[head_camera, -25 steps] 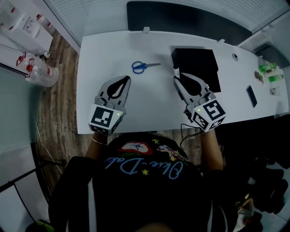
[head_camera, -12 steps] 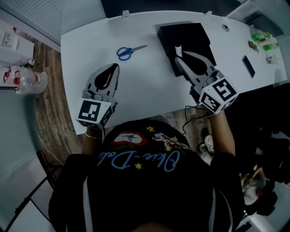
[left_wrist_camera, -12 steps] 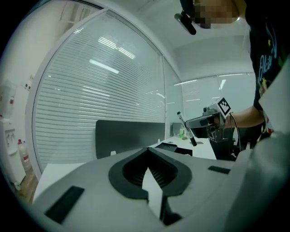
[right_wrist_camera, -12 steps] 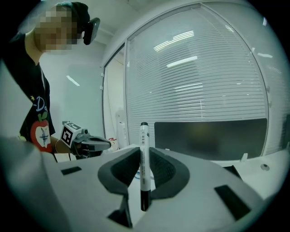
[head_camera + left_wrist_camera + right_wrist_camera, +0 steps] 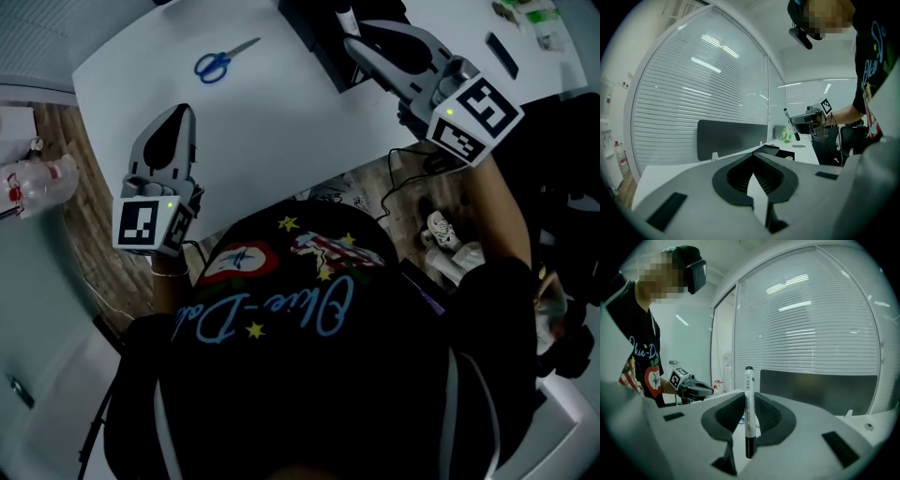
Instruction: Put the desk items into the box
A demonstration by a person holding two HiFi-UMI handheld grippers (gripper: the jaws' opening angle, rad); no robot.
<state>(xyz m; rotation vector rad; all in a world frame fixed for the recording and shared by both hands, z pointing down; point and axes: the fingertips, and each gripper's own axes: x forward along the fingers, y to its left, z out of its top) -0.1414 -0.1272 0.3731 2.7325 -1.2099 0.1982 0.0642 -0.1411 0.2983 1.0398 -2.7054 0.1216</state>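
Now | right tool (image 5: 749,394) pinches marker (image 5: 749,380) over box (image 5: 314,33), likely for dropping in | left tool (image 5: 753,158) pressed together, empty, idle.

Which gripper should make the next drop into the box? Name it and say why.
Right. The right gripper is shut on the marker and sits by the black box; the left gripper is empty and farther from it.

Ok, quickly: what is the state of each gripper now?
Left gripper: closed, empty.
Right gripper: closed on a marker.
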